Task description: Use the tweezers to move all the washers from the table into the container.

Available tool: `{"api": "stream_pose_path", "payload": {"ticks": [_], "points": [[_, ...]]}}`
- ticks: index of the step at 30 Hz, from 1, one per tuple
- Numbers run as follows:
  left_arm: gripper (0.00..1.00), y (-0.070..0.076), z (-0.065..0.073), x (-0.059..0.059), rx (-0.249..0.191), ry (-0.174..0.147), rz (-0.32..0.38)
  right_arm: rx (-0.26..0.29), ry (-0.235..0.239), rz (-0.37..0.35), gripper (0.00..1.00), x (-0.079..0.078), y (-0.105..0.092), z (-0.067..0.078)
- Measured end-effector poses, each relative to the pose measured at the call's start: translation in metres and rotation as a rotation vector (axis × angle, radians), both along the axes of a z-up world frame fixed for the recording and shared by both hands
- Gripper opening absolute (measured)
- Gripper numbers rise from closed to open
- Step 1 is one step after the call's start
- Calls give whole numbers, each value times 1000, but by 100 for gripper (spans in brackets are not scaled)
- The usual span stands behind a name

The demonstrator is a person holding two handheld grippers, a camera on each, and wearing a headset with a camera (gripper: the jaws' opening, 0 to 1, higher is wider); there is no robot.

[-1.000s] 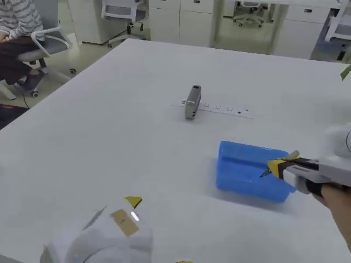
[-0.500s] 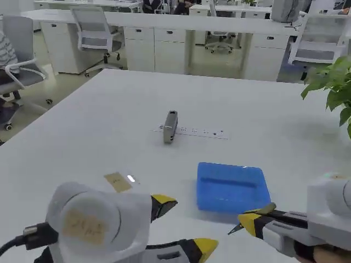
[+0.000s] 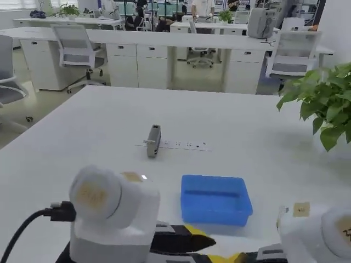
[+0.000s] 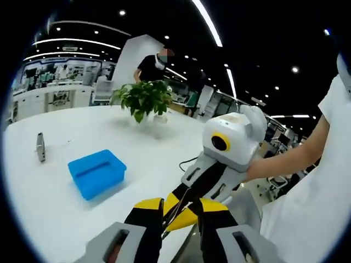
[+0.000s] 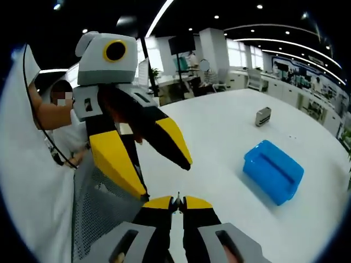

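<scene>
The blue container point(image 3: 215, 200) stands on the white table point(image 3: 98, 137); inside it looks bare. My left gripper point(image 4: 181, 215) is open, its black and yellow jaws spread low in the head view point(image 3: 219, 249) and pointing right. My right gripper point(image 5: 177, 204) is shut on thin metal tweezers point(image 5: 178, 196), whose tip pokes out between its yellow pads. The two grippers face each other tip to tip near the table's front edge, short of the container point(image 5: 273, 171). I cannot make out washers on the table.
A grey block point(image 3: 154, 140) lies on a white power strip point(image 3: 184, 145) behind the container. A leafy plant point(image 3: 321, 98) overhangs the table's right side. Office chairs and desks stand beyond the far edge. A person's arm point(image 4: 285, 159) holds the right gripper.
The head camera has tilted up. My right gripper has drawn back from over the container to the front right. My left gripper has risen and swung its jaws toward the right one.
</scene>
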State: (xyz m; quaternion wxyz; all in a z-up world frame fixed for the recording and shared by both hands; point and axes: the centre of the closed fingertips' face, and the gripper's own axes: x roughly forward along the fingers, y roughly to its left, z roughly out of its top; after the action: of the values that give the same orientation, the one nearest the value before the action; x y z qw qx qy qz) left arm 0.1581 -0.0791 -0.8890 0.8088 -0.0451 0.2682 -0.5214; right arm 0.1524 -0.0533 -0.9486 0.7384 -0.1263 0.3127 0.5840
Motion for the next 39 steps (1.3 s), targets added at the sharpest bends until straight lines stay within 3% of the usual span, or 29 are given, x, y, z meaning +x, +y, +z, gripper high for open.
{"api": "stream_pose_path", "payload": {"ticks": [4, 10, 17, 24, 27, 29, 32, 39], "points": [[12, -5, 3, -5, -34, 3, -50, -5, 7, 47, 3, -7, 1, 1], [11, -7, 1, -11, -45, -8, -121, 16, 21, 123, 3, -16, 7, 6], [4, -12, 4, -20, -71, -9, -199, 16, 75, 201, 3, -30, 11, 6], [0, -12, 2, -23, -59, -41, -239, 34, 109, 205, 3, -35, 10, 4], [0, -10, 5, -21, -47, -119, -264, 61, 130, 196, 4, -35, 10, 6], [0, -8, 8, -20, -49, -112, -261, 73, 133, 196, 5, -36, 10, 8], [0, -7, 23, -14, -123, -120, -252, 60, 127, 196, 7, -37, 8, 3], [0, 0, 34, -9, -108, -154, -262, 58, 136, 189, 14, -36, 3, -5]]}}
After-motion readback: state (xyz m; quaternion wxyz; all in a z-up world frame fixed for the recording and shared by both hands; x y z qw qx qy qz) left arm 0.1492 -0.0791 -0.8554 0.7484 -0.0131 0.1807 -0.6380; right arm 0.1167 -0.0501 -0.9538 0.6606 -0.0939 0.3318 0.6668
